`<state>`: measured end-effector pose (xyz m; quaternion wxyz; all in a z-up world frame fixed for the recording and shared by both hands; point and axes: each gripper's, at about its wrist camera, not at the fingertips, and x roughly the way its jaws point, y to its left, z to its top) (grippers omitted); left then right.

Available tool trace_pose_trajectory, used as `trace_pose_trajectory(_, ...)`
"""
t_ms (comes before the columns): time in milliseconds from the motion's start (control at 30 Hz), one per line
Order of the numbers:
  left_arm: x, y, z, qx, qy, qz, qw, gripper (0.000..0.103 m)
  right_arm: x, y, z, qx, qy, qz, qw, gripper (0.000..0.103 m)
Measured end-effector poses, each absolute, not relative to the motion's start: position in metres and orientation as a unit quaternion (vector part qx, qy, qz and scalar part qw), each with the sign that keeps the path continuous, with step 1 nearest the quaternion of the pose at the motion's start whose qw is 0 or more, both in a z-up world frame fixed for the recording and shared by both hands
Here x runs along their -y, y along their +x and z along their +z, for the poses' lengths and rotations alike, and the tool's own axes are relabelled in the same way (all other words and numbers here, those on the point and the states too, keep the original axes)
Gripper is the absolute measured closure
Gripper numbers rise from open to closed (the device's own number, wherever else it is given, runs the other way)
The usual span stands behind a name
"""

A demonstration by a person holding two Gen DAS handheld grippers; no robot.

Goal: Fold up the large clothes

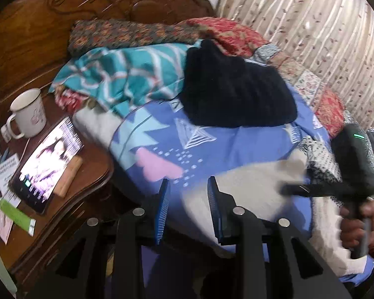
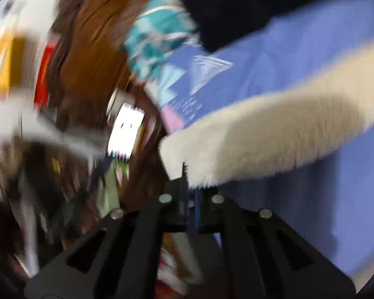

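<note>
Right hand-held gripper (image 2: pixel 190 174) pinches cream garment (image 2: pixel 261 139) edge; left one (image 1: pixel 188 194) gapes empty.

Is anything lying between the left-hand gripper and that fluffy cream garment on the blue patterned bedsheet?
Nothing visible does. The left gripper hangs with its jaws open right over the near edge of the fluffy cream garment. The black knitted garment lies farther back on the blue patterned bedsheet, clear of the path.
</note>
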<state>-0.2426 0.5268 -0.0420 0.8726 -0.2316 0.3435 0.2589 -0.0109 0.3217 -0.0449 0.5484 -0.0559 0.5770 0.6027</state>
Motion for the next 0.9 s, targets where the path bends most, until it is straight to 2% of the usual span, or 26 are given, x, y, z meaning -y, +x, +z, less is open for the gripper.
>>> trace_pose_trajectory(133,-0.51,-0.185,-0.02,-0.347,-0.204,0.219,0.889,0.05,-0.243,-0.046,-0.003,-0.469,-0.264,0.588,0.603,0.099)
trace_pose_trajectory(200,-0.483,-0.124,-0.004,-0.368,-0.153,0.184,0.899,0.05,-0.212,-0.054,-0.008,-0.462,-0.29,0.572,0.613,0.099)
trace_pose_trajectory(267,-0.441,-0.054,0.011,-0.389,-0.084,0.126,0.909,0.05,-0.195,-0.056,-0.018,-0.456,-0.293,0.561,0.625,0.1)
trace_pose_trajectory(367,-0.382,0.042,0.012,-0.437,-0.032,0.035,0.898,0.047,-0.177,-0.045,-0.035,-0.475,-0.246,0.555,0.638,0.099)
trace_pose_trajectory(467,-0.341,0.116,-0.007,-0.502,0.012,0.005,0.865,0.045,-0.179,-0.037,-0.043,-0.479,-0.21,0.554,0.647,0.099)
trace_pose_trajectory(567,-0.309,0.181,-0.052,-0.579,0.103,0.034,0.808,0.045,-0.181,-0.032,-0.039,-0.472,-0.188,0.566,0.649,0.099)
trace_pose_trajectory(733,-0.309,0.21,-0.109,-0.657,0.178,0.063,0.73,0.045,-0.166,-0.025,-0.011,-0.433,-0.187,0.584,0.661,0.099)
trace_pose_trajectory(767,-0.312,0.211,-0.109,-0.657,0.18,0.064,0.729,0.046,-0.156,-0.019,-0.001,-0.425,-0.189,0.584,0.666,0.099)
trace_pose_trajectory(833,-0.325,0.214,-0.093,-0.646,0.156,0.06,0.745,0.054,-0.134,-0.005,0.016,-0.41,-0.198,0.58,0.675,0.099)
trace_pose_trajectory(900,-0.336,0.222,-0.071,-0.63,0.117,0.059,0.765,0.054,-0.101,0.023,0.042,-0.396,-0.211,0.564,0.693,0.1)
